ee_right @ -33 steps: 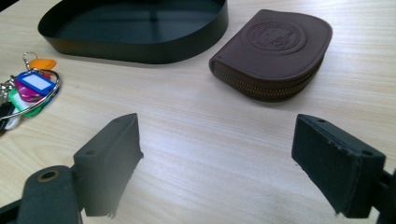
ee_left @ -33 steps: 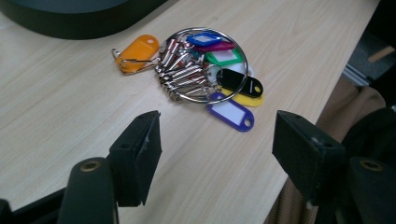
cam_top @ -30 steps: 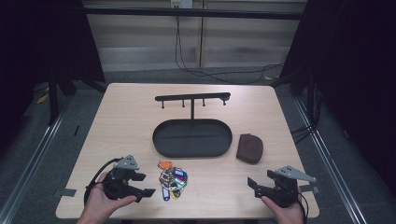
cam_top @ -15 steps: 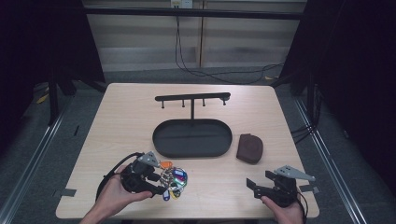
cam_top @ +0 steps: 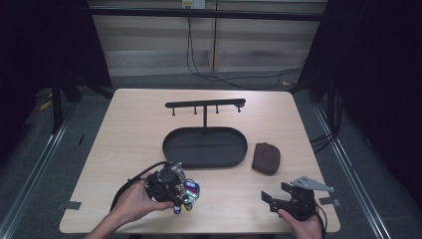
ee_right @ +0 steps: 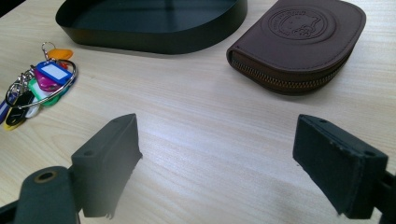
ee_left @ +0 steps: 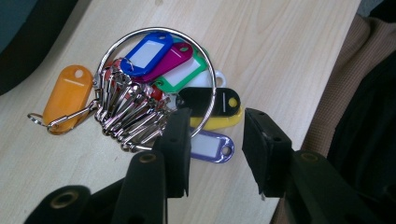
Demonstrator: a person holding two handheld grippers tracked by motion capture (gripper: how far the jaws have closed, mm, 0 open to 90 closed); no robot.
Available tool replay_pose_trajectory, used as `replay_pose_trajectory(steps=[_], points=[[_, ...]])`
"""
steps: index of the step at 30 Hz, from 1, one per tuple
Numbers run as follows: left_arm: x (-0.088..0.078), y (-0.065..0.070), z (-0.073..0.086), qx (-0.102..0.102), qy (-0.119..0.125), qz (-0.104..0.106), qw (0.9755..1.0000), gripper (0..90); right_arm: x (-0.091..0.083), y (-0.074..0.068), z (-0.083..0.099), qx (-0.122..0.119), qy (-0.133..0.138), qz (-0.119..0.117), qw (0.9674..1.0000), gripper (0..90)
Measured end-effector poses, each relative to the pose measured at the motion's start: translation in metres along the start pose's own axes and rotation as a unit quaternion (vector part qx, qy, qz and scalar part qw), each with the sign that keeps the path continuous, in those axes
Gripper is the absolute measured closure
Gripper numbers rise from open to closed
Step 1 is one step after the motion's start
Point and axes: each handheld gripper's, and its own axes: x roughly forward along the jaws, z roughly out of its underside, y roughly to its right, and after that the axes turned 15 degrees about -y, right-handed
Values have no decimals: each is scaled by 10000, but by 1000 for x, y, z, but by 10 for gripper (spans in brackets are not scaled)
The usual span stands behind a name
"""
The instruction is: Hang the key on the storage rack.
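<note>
A: Left gripper (cam_top: 175, 191) — where, and fingers how?
B: Down over the key ring (ee_left: 156, 88) near the front left of the worktop (cam_top: 129, 129), pointing at it. Fingers (ee_left: 177, 140) just been closing, part-way in, a gap left between them. One finger lying over the steel ring's rim, the other beside the yellow and purple tags. No pressing on the ring to be made out, so not gripping.

A: The key ring itself?
B: Flat on the worktop, coloured tags fanned out: orange off to one side, blue, magenta, green, black, yellow, purple. Bunch of metal clips gathered at the ring's edge. Well short of the black oval tray (cam_top: 205, 147).

A: Right gripper (cam_top: 284, 198)?
B: At the front right, fingers (ee_right: 112, 154) spread wide, bare wood between. Brown zip pouch (ee_right: 299, 44) ahead, just beside the tray.
</note>
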Motion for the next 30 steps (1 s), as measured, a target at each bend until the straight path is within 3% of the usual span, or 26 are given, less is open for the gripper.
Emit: replay_pose_trajectory(steps=[5,7,10,14,20,25,30], points=[[0,-4,-6,-19,-48,17,10000,624,0,1,0,27,5,-4,10000,145],[0,-4,-9,-12,-142,-87,9999,619,0,1,0,10,-3,5,10000,145],[1,-4,-14,84,-235,-163,9996,629,1,0,0,0,-17,13,10000,145],[4,-3,-19,107,-328,-94,9994,672,-1,1,0,35,21,27,10000,145],[8,0,-24,178,-492,-293,9982,685,1,1,0,-2,4,52,10000,145],[14,2,-29,266,-549,-324,9976,719,1,0,0,-12,-10,50,10000,145],[18,0,-33,301,-644,-176,9973,750,2,0,0,-28,-63,73,9999,145]])
